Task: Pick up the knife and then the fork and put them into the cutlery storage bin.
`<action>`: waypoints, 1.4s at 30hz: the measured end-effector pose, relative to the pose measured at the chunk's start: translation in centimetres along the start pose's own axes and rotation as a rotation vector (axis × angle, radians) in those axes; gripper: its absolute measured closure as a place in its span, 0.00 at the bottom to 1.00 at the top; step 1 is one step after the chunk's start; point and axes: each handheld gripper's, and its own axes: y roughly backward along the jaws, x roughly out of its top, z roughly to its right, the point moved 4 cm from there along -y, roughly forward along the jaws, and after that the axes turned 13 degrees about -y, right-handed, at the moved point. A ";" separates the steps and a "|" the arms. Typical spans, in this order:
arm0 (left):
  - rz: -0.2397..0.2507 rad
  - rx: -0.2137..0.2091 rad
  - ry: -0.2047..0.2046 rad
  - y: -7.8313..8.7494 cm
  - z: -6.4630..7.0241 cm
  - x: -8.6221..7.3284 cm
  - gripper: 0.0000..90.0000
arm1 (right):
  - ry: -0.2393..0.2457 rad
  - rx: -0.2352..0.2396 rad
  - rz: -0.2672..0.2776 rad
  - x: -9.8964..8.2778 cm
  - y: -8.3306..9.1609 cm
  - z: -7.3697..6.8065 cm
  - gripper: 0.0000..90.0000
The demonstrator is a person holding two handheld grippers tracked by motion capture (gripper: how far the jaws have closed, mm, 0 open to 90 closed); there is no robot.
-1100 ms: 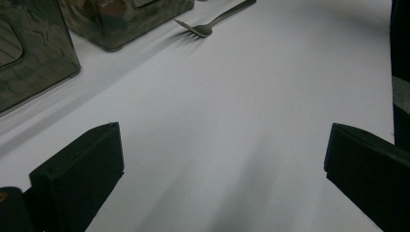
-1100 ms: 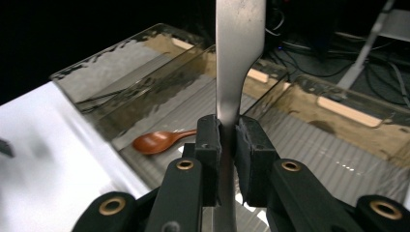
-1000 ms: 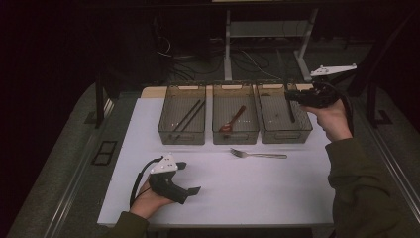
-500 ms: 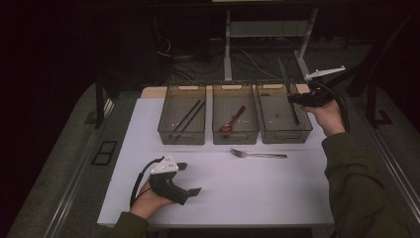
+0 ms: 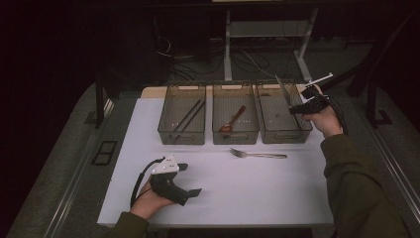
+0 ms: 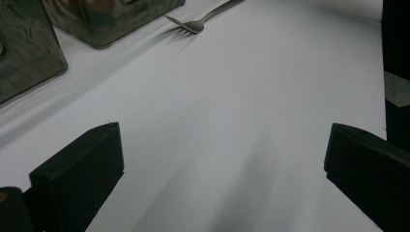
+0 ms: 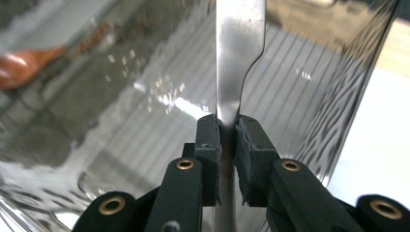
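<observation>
Right tongs (image 7: 227, 133) are pinching what looks like a knife (image 7: 239, 53) over the right bin (image 5: 285, 134); loosening early risks clattering. Left tongs (image 6: 217, 159) are gaping empty.

Three bins (image 5: 182, 130) sit side by side behind the fork (image 5: 258, 154). Left bin likely holds chopsticks (image 5: 187, 118); middle holds a spoon (image 5: 233, 119).

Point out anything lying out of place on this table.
The fork lies loose on the white table in front of the middle bin, while the other utensils sit in bins. The right gripper holds a metal knife over the right bin.
</observation>
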 end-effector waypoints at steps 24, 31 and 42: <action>-0.003 -0.010 -0.001 0.0 0.2 0.0 0.00 | -0.052 0.092 0.089 -0.6 0.5 -1.2 0.51; -0.002 -0.011 0.003 0.0 0.1 0.0 0.00 | -0.005 0.177 0.193 -2.0 3.5 -2.9 0.47; -0.003 -0.010 0.001 -0.1 0.2 0.0 0.00 | 0.119 0.281 0.238 -5.2 7.2 -7.2 0.61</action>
